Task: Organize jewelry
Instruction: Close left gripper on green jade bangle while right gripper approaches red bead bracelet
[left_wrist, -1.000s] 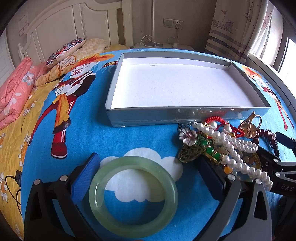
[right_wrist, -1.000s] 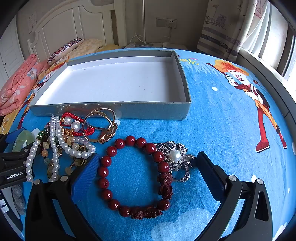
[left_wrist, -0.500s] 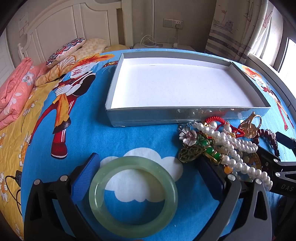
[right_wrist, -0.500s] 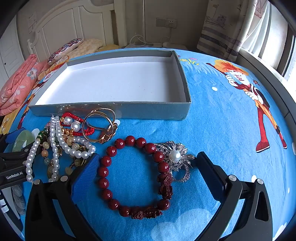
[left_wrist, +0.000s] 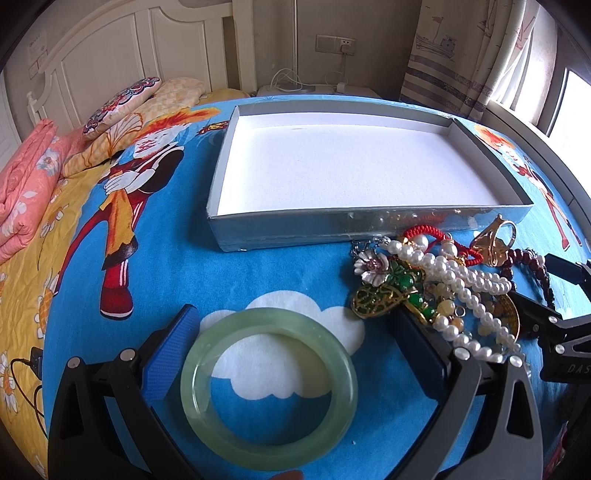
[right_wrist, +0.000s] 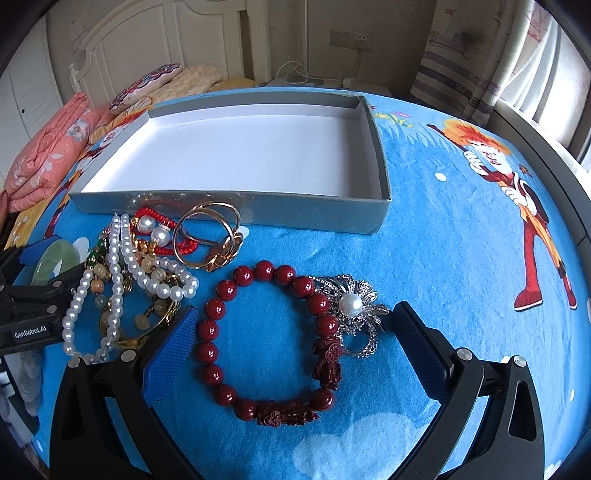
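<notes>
Left wrist: jade bangle (left_wrist: 269, 387) between spread left claw (left_wrist: 295, 354) fingers.

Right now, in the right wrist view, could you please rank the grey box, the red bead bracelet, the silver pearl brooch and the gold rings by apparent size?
1. grey box, clearly largest.
2. red bead bracelet, though it lies nearest the camera.
3. silver pearl brooch and gold rings: they look about alike, so I won't rank them.
</notes>
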